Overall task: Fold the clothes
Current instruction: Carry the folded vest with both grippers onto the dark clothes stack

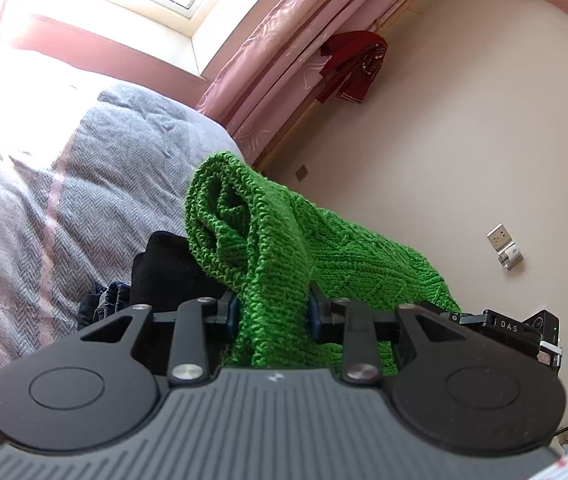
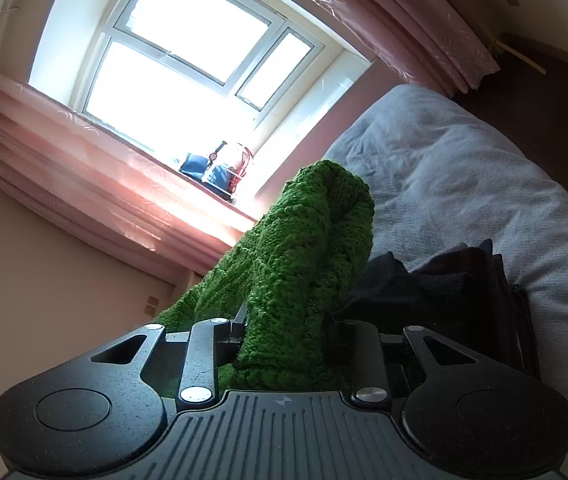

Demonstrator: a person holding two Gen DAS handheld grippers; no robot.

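Observation:
A bright green knitted garment (image 1: 268, 236) is bunched between the jaws of my left gripper (image 1: 272, 312), which is shut on it; the knit spills forward over the fingers and trails off to the right. In the right wrist view the same green knitted garment (image 2: 304, 248) is clamped in my right gripper (image 2: 284, 332), also shut on it, its folded edge rising above the fingers. Both grippers hold it in the air above the bed (image 1: 84, 168). A pile of black clothes (image 1: 168, 268) lies on the bed just beyond the left gripper, and the black clothes (image 2: 456, 284) sit right of the right gripper.
The bed (image 2: 464, 168) has a grey herringbone cover. A bright window (image 2: 188, 48) with pink curtains (image 1: 284, 60) stands behind it, with items on the sill (image 2: 220, 168). A dark red garment (image 1: 356, 64) hangs by the curtain. Wall sockets (image 1: 502, 240) are on the cream wall.

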